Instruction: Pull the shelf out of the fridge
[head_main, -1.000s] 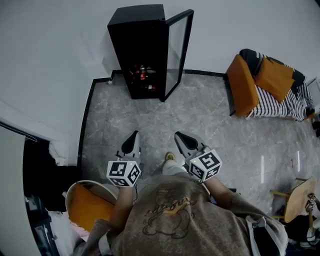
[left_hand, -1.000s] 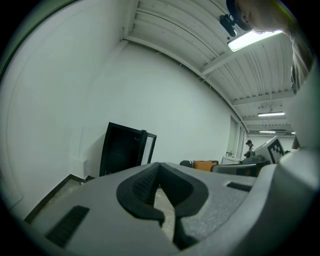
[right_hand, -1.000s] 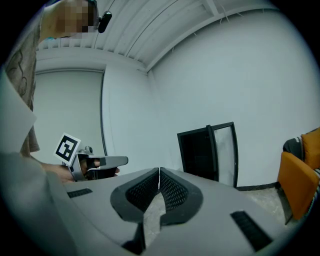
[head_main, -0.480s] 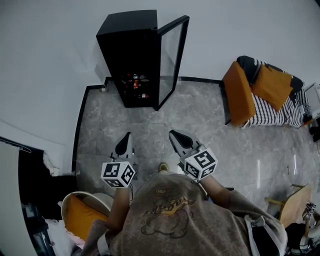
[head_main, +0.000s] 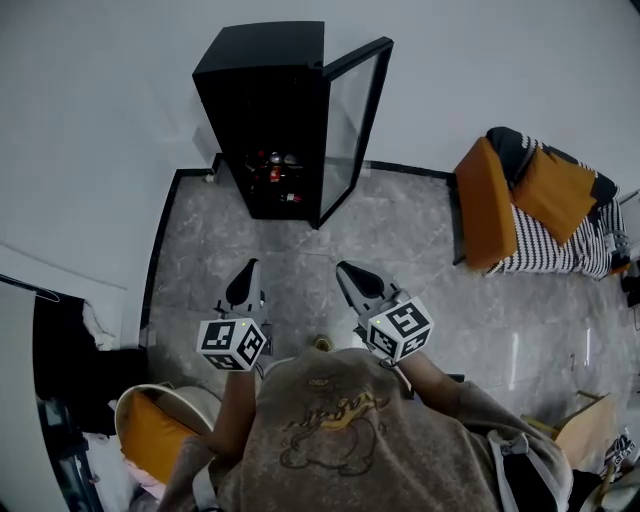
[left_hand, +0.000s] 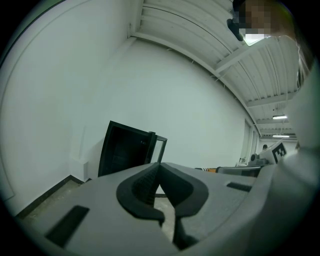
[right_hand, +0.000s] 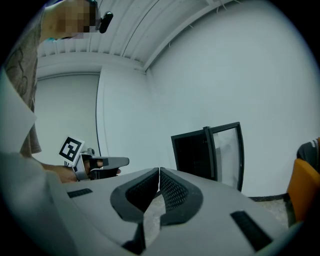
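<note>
A black fridge (head_main: 262, 108) stands against the white wall with its glass door (head_main: 356, 118) swung open to the right. Its lower shelf (head_main: 276, 172) carries a few bottles and cans; the shelves above are lost in the dark. Both grippers are held out over the grey floor, well short of the fridge. My left gripper (head_main: 246, 271) is shut and holds nothing; its jaws (left_hand: 159, 166) meet ahead of the fridge (left_hand: 123, 153). My right gripper (head_main: 346, 272) is shut and holds nothing too (right_hand: 159, 173), with the fridge (right_hand: 194, 153) and the left gripper (right_hand: 103, 164) in its view.
An orange armchair with a striped cover (head_main: 524, 200) stands at the right. A round chair with an orange seat (head_main: 152, 428) sits behind my left side, next to dark furniture (head_main: 62, 368). A black baseboard (head_main: 160, 250) lines the floor's left edge.
The person has stepped forward, and both grippers have come closer to the fridge. The jaws of both stay closed.
</note>
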